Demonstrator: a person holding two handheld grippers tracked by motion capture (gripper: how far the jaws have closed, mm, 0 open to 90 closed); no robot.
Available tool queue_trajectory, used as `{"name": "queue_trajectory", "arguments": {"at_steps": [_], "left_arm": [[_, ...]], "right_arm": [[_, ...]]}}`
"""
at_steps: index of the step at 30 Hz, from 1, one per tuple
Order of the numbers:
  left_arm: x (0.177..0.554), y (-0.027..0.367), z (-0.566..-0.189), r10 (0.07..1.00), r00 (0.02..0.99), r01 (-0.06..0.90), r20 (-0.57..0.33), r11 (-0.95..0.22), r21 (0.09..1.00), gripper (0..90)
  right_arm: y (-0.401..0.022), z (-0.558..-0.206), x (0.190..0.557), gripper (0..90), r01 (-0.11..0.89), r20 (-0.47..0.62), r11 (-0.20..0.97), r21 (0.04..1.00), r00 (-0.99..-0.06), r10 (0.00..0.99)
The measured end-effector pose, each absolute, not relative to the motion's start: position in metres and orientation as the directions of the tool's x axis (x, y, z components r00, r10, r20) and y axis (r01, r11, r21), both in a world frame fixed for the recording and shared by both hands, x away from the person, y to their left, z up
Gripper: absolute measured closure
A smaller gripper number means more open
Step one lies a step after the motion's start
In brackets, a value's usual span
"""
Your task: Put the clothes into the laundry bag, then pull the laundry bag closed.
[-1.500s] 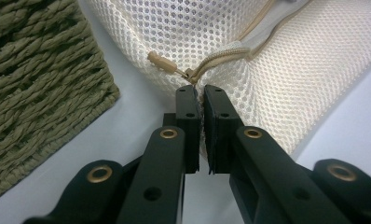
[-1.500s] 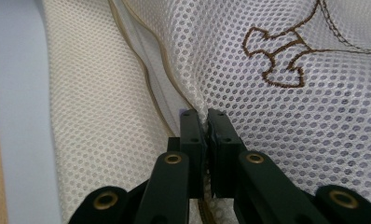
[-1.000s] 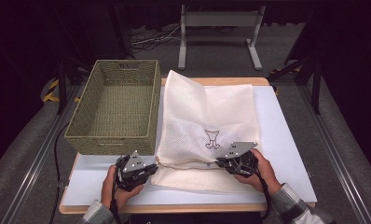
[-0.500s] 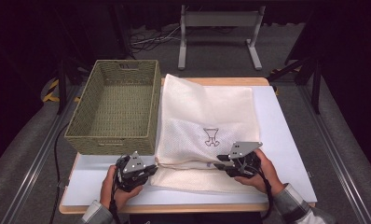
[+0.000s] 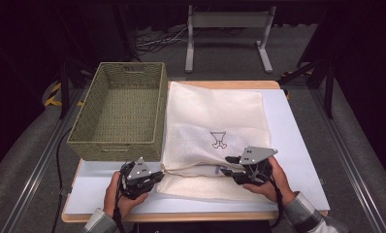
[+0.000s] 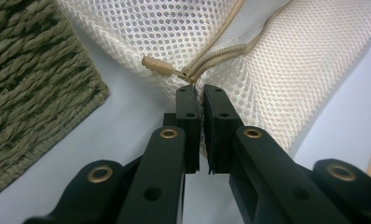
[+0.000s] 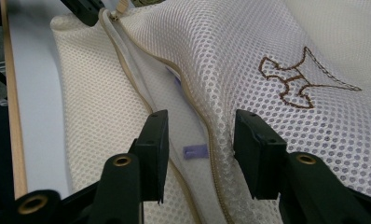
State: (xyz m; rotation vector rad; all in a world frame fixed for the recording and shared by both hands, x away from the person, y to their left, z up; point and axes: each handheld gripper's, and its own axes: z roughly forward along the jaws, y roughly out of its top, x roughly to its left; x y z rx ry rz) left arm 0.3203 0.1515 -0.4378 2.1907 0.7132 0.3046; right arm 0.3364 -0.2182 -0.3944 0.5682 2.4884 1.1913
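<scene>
The mesh bag (image 5: 215,141) is lying on the counter (image 5: 297,145) beside the basket (image 5: 118,111). The left claw (image 6: 201,95) is clamping its zipper-end corner; the right claw (image 7: 200,135), just opening, is straddling the open zipper (image 7: 207,140).

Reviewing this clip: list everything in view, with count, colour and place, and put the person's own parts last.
mesh laundry bag: one, cream white with a small brown embroidered emblem, flat on the table right of the basket, its zip open along the near part.
zip pull: one, beige, at the bag's near left corner, just ahead of the left gripper's jaws.
basket: one, olive green, woven, on the table's left side.
table: one, pale top with a wooden edge.
metal stand: one, grey, on the floor behind the table.
left gripper: one, black, shut on the bag's mesh at the corner by the zip's end.
right gripper: one, black, jaws have just been opening, standing on either side of the open zip.
</scene>
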Motion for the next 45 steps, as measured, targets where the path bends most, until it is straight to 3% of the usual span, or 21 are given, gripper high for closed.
{"name": "queue_trajectory", "arguments": {"at_steps": [45], "left_arm": [[0.319,0.154,-0.438,0.559,0.828,0.389,-0.033,-0.532,0.752,85.9]], "right_arm": [[-0.197,-0.392,0.344,55.7,0.215,-0.083,0.532,0.819,-0.873,0.481]]}}
